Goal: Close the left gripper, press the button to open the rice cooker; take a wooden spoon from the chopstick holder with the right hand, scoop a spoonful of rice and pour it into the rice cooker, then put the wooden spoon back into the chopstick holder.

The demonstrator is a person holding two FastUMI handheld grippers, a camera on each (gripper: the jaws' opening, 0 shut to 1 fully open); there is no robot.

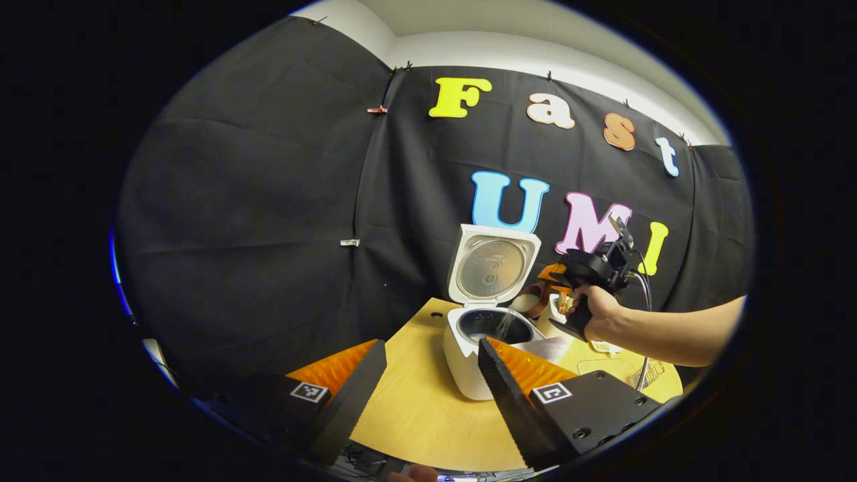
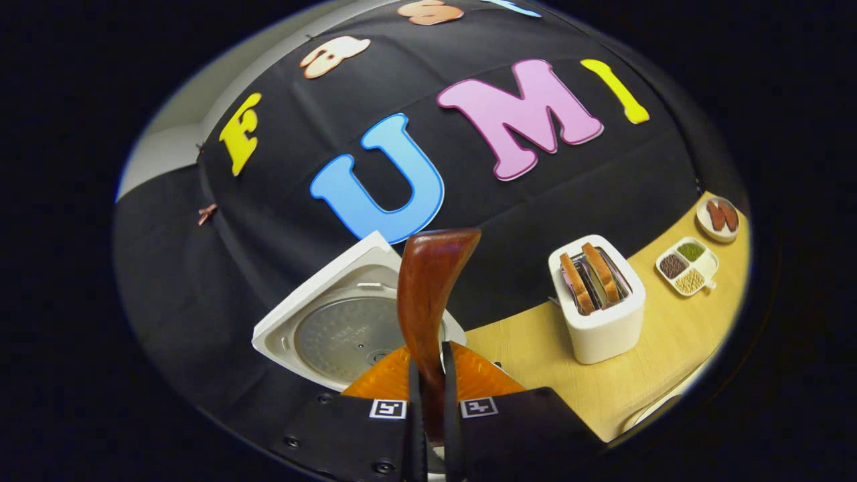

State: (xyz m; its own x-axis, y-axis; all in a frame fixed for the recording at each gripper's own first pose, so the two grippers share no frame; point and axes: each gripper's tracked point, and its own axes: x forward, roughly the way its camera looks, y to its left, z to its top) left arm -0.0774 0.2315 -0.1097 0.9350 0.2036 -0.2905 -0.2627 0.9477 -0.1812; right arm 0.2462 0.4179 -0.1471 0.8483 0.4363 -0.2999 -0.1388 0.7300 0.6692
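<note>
Closest to the right gripper view's lens: right gripper (image 2: 432,395), fingers drawn nearly together and pressing both sides of wooden spoon (image 2: 428,301). Spoon's long axis running straight up and away from the fingers, bowl end topmost and curling to the right, in front of the raised rice cooker lid (image 2: 321,321). Beyond on the table (image 2: 669,348): white toaster (image 2: 599,301) with bread slices in its slots, a divided dish (image 2: 687,265) of grains, a small plate (image 2: 718,217) near the far edge.

From the left gripper view: left gripper (image 1: 428,381) low over the tabletop, fingers spread wide, holding nothing. Rice cooker (image 1: 479,341) just past its fingertips, lid upright, inner pot exposed. Forearm reaching in from the right, roughly level, hand (image 1: 598,313) wrapped around the handle of the other gripper, held up beside the cooker's right side. Spoon bowl tipped at the pot's rim, a thin stream of rice (image 1: 503,326) falling into the pot.
</note>
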